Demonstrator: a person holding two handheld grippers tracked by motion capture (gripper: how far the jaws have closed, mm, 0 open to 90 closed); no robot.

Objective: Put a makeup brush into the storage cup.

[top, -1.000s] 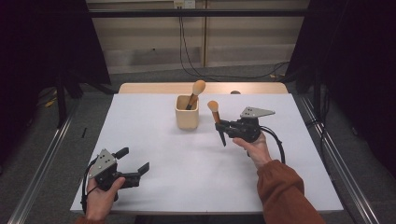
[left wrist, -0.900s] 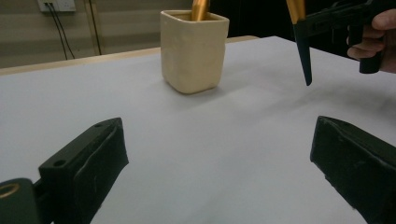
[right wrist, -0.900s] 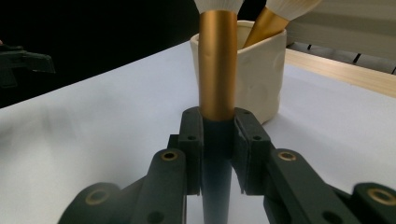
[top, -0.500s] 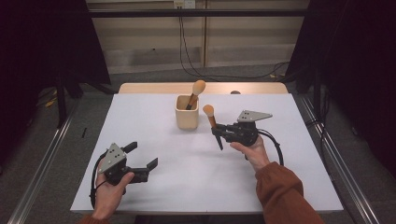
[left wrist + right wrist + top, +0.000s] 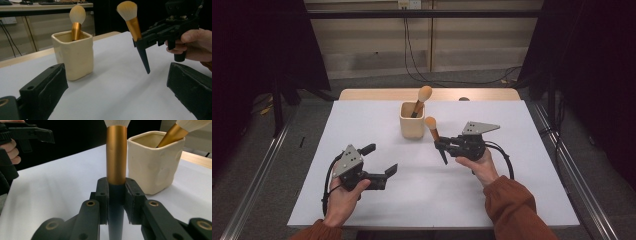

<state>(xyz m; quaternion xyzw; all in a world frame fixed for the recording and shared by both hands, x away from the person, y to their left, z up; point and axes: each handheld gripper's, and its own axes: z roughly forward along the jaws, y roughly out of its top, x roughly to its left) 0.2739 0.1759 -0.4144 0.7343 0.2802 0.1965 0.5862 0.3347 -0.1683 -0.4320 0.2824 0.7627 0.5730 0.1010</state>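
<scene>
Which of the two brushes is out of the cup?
The brush clamped in the right tongs, bristles up, just right of the cup. The other brush leans inside the cup.

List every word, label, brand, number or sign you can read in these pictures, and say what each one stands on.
None can be read: the cream cup, the held makeup brush, the brush in the cup, the white table and both grippers carry no print.
The wall outlet at the top of the high view is too small to show any marking.
</scene>
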